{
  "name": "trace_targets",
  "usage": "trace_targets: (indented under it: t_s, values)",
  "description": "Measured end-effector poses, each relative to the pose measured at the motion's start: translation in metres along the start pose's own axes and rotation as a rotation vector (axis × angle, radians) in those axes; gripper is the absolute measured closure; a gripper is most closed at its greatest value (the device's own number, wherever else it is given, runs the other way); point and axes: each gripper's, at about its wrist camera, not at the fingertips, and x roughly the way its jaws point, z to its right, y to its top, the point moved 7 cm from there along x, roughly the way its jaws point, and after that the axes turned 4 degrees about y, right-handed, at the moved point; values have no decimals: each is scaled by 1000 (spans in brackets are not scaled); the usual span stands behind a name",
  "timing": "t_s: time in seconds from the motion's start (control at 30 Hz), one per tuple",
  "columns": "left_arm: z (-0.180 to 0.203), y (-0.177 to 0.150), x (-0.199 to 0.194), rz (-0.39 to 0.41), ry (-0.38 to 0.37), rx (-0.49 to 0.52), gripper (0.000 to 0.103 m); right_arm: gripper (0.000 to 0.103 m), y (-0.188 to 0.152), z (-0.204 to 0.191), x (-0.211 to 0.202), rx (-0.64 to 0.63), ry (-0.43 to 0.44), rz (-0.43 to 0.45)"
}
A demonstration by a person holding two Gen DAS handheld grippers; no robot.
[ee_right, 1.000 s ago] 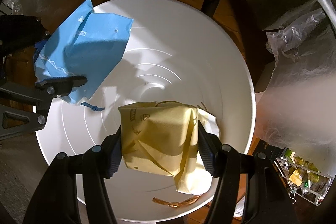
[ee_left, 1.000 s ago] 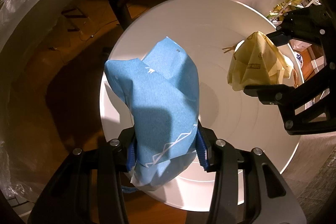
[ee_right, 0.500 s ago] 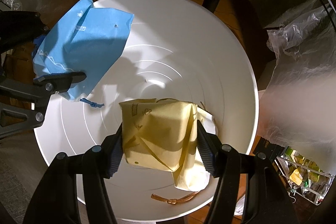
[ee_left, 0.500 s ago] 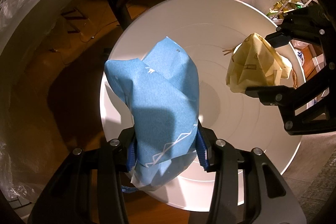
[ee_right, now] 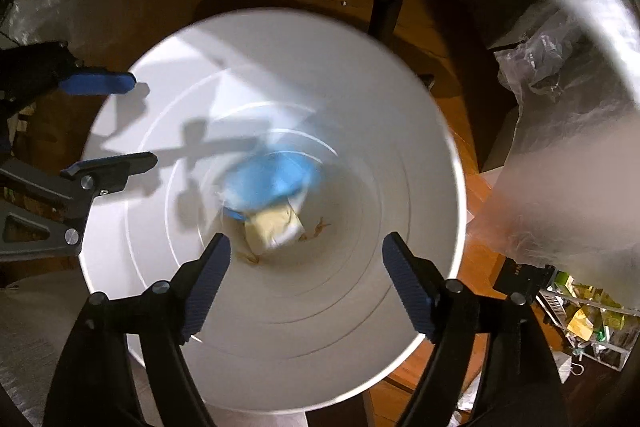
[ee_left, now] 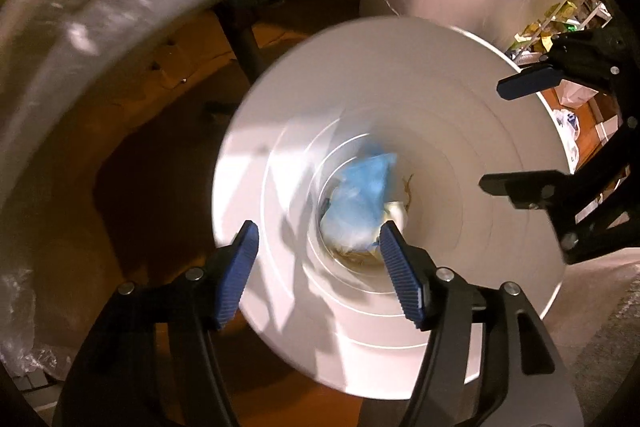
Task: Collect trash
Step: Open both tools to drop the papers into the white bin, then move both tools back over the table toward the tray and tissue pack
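Both grippers point down into a white bin (ee_left: 500,155) (ee_right: 400,131). A crumpled blue paper bag (ee_left: 362,195) (ee_right: 268,183) lies blurred at the bottom of the bin. Beside it sits a pale yellow paper bag (ee_right: 276,229), only a sliver of which shows in the left wrist view (ee_left: 396,213). My left gripper (ee_left: 318,273) hangs above the bin, jaws opening, nothing between them. My right gripper (ee_right: 306,281) is likewise above the bin, jaws opening and empty. Each gripper also shows at the edge of the other's view (ee_left: 516,135) (ee_right: 124,121).
The bin stands on a brown wooden floor (ee_left: 152,155). Clear plastic sheeting (ee_right: 560,147) hangs to the right. A clear box with small packets (ee_right: 584,319) sits at the lower right. A dark furniture leg (ee_left: 244,43) stands behind the bin.
Both grippers have opened. The blue bag has dropped from the left gripper and the yellow bag from the right; both now lie at the bottom of the bin.
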Motion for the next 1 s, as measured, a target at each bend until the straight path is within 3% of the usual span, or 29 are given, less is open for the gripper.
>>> trace_targets:
  t_s: [0.13,0.37,0.47,0.57,0.7,0.9,1.0]
  values:
    - [-10,-2,-25,45,6,-23,35,22,-1,2,-33,11,24,85]
    - [-37,10,-100,221,19,-100,22,12,7,4,-122,17,18,325]
    - [-54,27,-136,338,52,-153,2,4,19,10,-165,9,-54,463]
    - [-70,43,-153,401,73,-199,1,4,38,21,-196,-5,-158,577]
    - [-78,58,-156,424,54,-244,1,4,68,40,-207,-5,-228,609]
    - [-88,90,-154,439,110,-230,1,4,102,63,-205,24,-218,617]
    - [-87,104,-153,445,92,-228,1,4,123,67,-199,40,-209,614]
